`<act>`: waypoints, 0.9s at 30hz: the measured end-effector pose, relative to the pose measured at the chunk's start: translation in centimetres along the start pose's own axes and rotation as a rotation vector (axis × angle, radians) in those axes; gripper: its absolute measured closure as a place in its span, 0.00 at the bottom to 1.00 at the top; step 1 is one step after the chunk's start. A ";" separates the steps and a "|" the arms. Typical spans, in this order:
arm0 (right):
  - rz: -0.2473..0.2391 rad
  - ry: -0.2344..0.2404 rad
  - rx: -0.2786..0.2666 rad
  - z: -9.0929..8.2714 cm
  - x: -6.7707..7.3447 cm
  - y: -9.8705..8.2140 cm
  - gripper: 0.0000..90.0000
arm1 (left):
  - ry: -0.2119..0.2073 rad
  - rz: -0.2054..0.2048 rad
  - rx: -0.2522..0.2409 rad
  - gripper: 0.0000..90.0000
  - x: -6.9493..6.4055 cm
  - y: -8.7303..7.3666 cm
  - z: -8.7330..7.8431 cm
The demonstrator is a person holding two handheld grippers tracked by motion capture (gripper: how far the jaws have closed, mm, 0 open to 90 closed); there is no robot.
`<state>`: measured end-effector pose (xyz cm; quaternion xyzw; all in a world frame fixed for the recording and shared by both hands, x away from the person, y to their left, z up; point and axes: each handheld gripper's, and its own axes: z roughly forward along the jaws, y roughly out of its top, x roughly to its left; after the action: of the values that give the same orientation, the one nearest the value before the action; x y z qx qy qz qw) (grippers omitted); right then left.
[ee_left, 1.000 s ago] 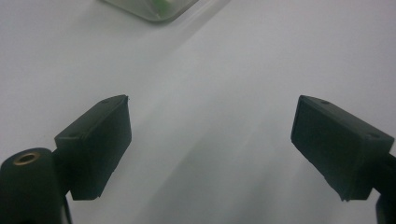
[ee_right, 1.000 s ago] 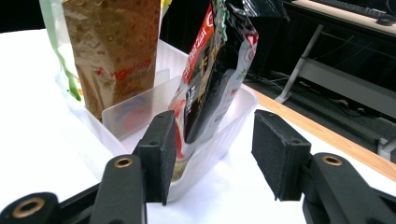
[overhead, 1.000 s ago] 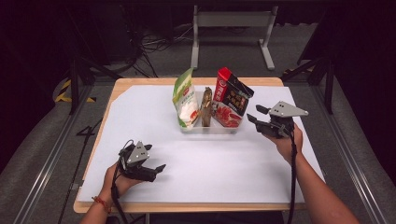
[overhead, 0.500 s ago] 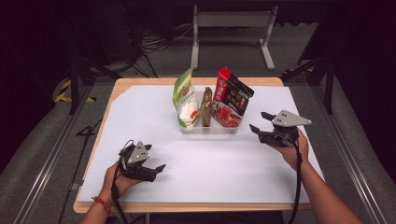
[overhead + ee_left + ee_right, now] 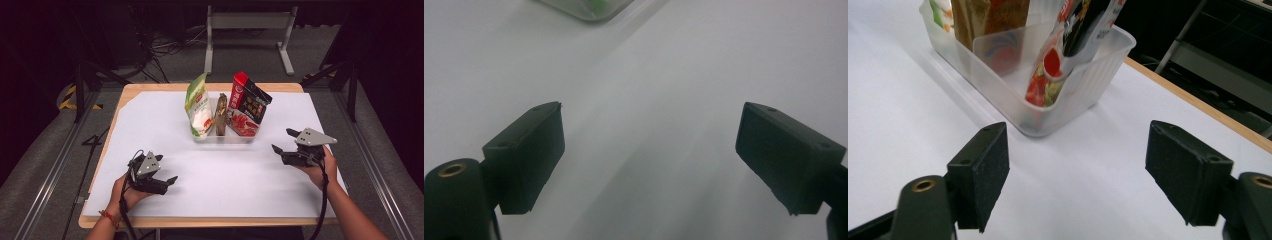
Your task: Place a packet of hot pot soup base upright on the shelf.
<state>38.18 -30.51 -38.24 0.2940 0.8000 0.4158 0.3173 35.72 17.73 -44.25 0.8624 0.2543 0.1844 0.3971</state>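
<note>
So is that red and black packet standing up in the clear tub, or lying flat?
Standing up, though tilted: the red and black packet rises well above the clear tub rim, its top leaning right.

A clear plastic tray (image 5: 224, 138) is sitting mid-worktop (image 5: 150, 110), holding three upright packets: a green-white pouch (image 5: 198, 106) leftmost, a brown packet (image 5: 220, 114) central, a red-black pouch (image 5: 247, 107) leaning rightmost.
</note>
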 end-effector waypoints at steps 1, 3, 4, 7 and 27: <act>0.000 0.000 0.000 0.0 0.0 0.0 0.28 | 0.000 0.000 0.000 0.14 0.0 0.0 0.0; -0.010 -0.007 0.006 -0.3 0.1 -0.4 0.27 | -0.001 0.000 -0.002 0.14 0.0 0.0 0.0; -0.014 -0.008 0.005 -0.4 0.1 -0.6 0.27 | -0.002 0.000 -0.002 0.14 0.0 0.0 0.0; -0.026 -0.014 0.003 -1.1 0.2 -1.1 0.26 | -0.004 -0.004 -0.005 0.14 0.0 0.0 0.0; -0.052 -0.028 0.024 -3.7 0.7 -4.4 0.20 | -0.007 -0.003 -0.001 0.14 -0.1 0.1 0.1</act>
<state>34.07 -33.87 -40.51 0.2828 0.8078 0.3935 0.3357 35.75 17.57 -44.31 0.8625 0.2539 0.1809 0.3986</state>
